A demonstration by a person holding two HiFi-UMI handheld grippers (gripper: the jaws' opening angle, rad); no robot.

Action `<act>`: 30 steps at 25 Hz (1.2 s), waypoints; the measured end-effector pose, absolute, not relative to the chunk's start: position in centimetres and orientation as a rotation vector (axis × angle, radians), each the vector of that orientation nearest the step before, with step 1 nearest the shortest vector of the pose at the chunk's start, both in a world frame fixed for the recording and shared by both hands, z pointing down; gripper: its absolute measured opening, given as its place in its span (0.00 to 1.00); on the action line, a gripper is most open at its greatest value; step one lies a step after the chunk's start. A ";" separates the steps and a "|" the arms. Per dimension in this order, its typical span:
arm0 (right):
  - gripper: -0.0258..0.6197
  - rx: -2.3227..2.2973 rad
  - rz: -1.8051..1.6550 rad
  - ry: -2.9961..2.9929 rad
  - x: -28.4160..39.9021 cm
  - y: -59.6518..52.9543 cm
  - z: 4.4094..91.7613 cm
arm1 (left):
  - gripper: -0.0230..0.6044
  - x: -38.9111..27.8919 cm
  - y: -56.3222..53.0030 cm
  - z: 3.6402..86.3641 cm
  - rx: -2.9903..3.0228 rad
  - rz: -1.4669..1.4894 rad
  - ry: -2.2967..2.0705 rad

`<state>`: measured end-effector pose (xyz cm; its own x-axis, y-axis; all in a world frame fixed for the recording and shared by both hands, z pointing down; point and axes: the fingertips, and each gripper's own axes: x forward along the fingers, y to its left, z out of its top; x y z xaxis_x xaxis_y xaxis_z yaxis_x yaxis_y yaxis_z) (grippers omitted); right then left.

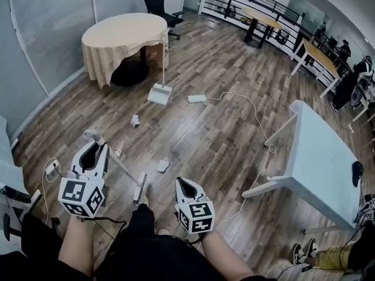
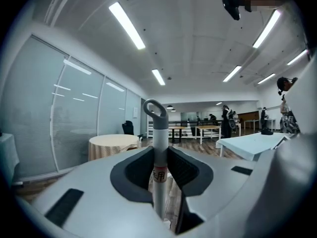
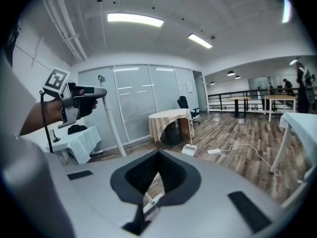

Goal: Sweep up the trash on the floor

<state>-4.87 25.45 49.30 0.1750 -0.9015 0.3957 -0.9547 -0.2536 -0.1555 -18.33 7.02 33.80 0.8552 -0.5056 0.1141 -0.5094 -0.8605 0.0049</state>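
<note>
Judging by the layout, the broom handle (image 2: pixel 157 133), clamped between the left gripper's (image 1: pixel 94 148) fingers, should be held firm while the broom head (image 1: pixel 140 187) is drawn across the nearby paper scrap (image 1: pixel 163 165) on the floor toward the dustpan (image 1: pixel 159 93). The right gripper's (image 1: pixel 186 186) fingers are closed on nothing.

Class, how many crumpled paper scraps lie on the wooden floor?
2: the far scrap lies short of the dustpan; the near scrap lies near the broom head. Smaller bits may be hidden.

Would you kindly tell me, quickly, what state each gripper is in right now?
Left gripper: closed on the slim grey-white broom handle with a loop end.
Right gripper: closed, holding nothing.
</note>
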 end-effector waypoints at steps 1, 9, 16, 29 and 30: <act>0.06 2.303 0.627 -1.828 -4.6 24.6 49.6 | 0.18 -17.5 6.8 34.0 3.007 0.164 -0.774; 0.06 2.285 0.633 -1.742 -0.8 16.7 49.4 | 0.18 -11.3 1.7 36.4 3.011 0.171 -0.524; 0.06 2.375 0.616 -1.619 4.5 11.7 48.5 | 0.18 -6.9 -1.5 37.7 3.038 0.193 -0.315; 0.06 2.538 0.602 -1.344 10.5 10.4 48.3 | 0.18 0.5 -3.5 38.9 3.078 0.263 0.042; 0.06 2.552 0.613 -1.316 11.0 11.0 48.4 | 0.18 1.3 -3.4 38.8 3.080 0.261 0.072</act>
